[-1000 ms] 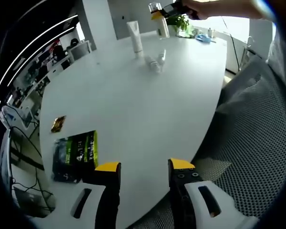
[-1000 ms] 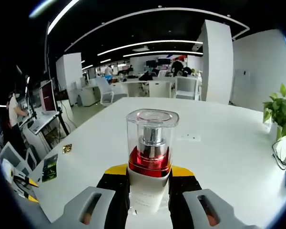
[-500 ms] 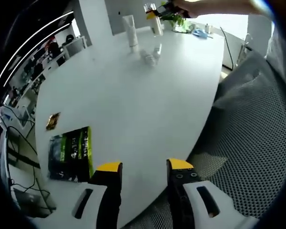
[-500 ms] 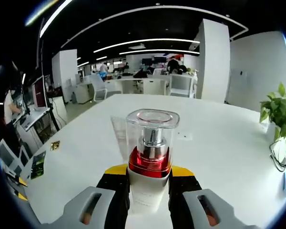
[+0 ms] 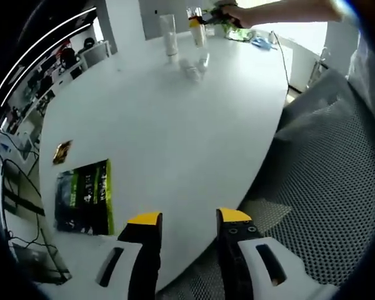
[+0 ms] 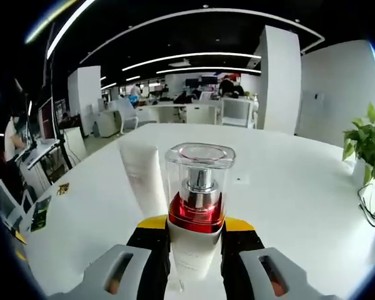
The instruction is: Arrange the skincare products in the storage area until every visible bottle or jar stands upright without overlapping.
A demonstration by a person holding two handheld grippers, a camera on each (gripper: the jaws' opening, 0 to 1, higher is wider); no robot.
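Observation:
My right gripper (image 6: 197,226) is shut on a white pump bottle (image 6: 199,200) with a red collar and a clear cap, holding it upright above the white table (image 6: 287,187). A white tube (image 6: 144,178) stands just behind it to the left. In the left gripper view, that tube (image 5: 169,32) stands at the table's far end, with two small bottles (image 5: 194,65) lying near it. The right gripper (image 5: 207,17) hovers there with the pump bottle (image 5: 194,14). My left gripper (image 5: 189,219) is open over the near table edge, with nothing between its jaws.
A green packet (image 5: 85,197) and a small gold sachet (image 5: 62,152) lie at the table's left side. A grey mesh chair (image 5: 319,181) stands close on the right. A potted plant (image 6: 365,140) and glasses (image 6: 372,203) are at the far right edge.
The right gripper has carried the pump bottle towards the white tube, which now stands just behind it. The left gripper stays open; its view has shifted a little.

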